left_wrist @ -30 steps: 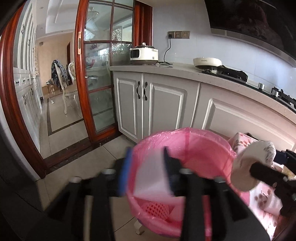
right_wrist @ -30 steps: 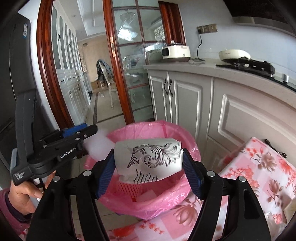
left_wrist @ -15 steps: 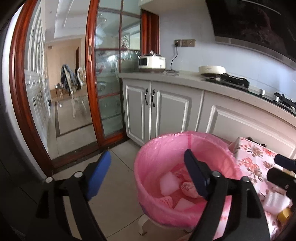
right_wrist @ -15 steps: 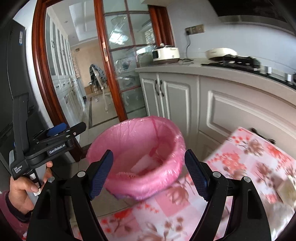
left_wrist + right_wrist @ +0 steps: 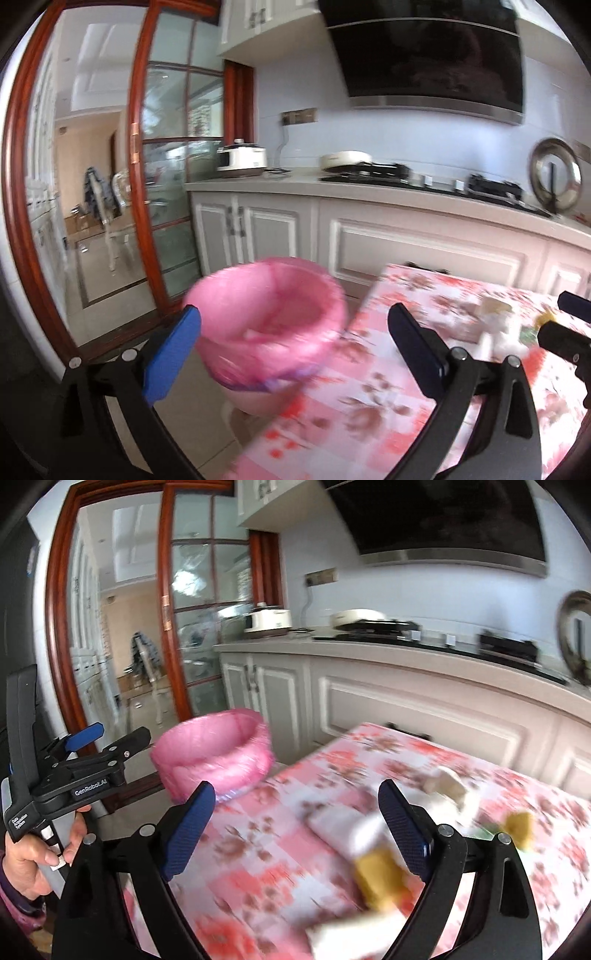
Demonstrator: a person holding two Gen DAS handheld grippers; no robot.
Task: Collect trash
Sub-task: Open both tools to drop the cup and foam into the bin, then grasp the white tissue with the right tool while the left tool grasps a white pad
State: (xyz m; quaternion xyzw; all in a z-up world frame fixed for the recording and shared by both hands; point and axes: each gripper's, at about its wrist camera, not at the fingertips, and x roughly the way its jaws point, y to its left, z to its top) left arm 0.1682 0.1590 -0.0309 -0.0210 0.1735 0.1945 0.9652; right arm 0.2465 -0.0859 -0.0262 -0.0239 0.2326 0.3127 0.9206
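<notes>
Both grippers have swung away from the bin point(image 5: 269, 325) toward the table point(image 5: 295, 834) since a second ago, when the left one pinched a white wad and the right one a patterned cup over the pink liner; those pieces are gone from the tongs now. The left gripper point(image 5: 291, 354) shows its blue pads spreading, nothing between them, the bin's rim blurred just beyond. The right gripper point(image 5: 295, 827) is likewise opening and empty, aimed down at the flowered cloth.

Remaining trash point(image 5: 376, 875) lies on the table, near the right gripper's tips: a yellow spongy block, a white folded piece point(image 5: 340, 823) beside it, a pale crumpled lump point(image 5: 447, 779) farther back, and a second yellow bit point(image 5: 521, 823) toward the right edge. All are smeared by motion, so exact shapes cannot be told. They look light and soft, likely to squash or slide under a pad.

Risk, as a judgement: at this speed a gripper could overshoot and shove a piece along the slick cloth or off the table edge instead of straddling it. The two grippers also travel close together, and their frames could knock if both reach for neighbouring pieces.
</notes>
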